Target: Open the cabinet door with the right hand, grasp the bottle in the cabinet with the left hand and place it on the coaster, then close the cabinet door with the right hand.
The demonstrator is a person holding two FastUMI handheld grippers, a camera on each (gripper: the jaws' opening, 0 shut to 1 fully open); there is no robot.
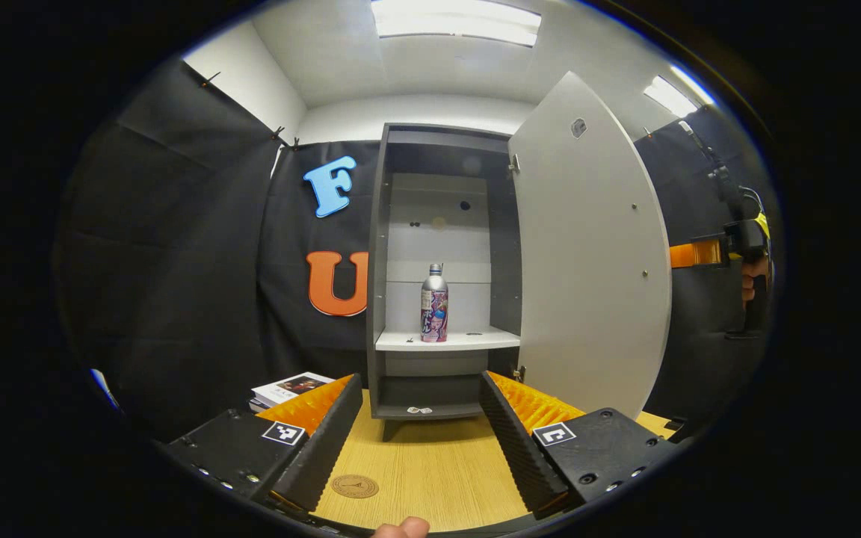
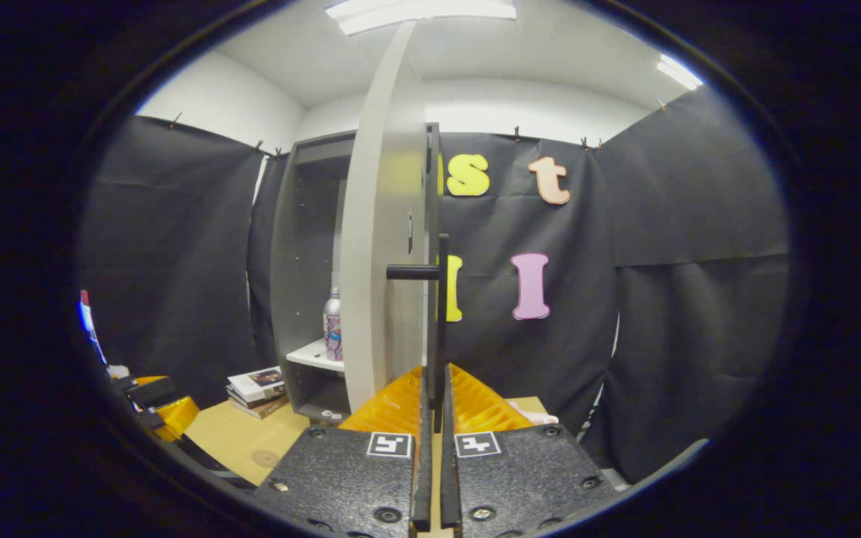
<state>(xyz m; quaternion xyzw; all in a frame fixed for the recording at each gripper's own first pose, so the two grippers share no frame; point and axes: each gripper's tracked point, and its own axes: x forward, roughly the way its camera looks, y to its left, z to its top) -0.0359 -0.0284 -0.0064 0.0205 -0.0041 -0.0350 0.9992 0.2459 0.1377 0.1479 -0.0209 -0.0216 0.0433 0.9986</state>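
A silver bottle (image 1: 434, 302) with a colourful label stands upright on the white middle shelf of the grey cabinet (image 1: 380, 246). The cabinet door (image 1: 587, 246) is swung wide to the right. My left gripper (image 1: 423, 433) hangs open over the wooden table, well short of the bottle, with a round cork coaster (image 1: 354, 486) just ahead of its left finger. In the right gripper view the door (image 2: 382, 246) shows edge-on, and my right gripper (image 2: 434, 400) is shut on the lower end of its vertical black handle (image 2: 442, 314). The bottle (image 2: 332, 325) peeks out beside the door.
A stack of books (image 1: 288, 388) lies on the table (image 1: 438, 463) left of the cabinet. The right gripper (image 1: 699, 254), with a hand on it, shows beyond the door's outer edge. Black cloth walls close in the booth on all sides.
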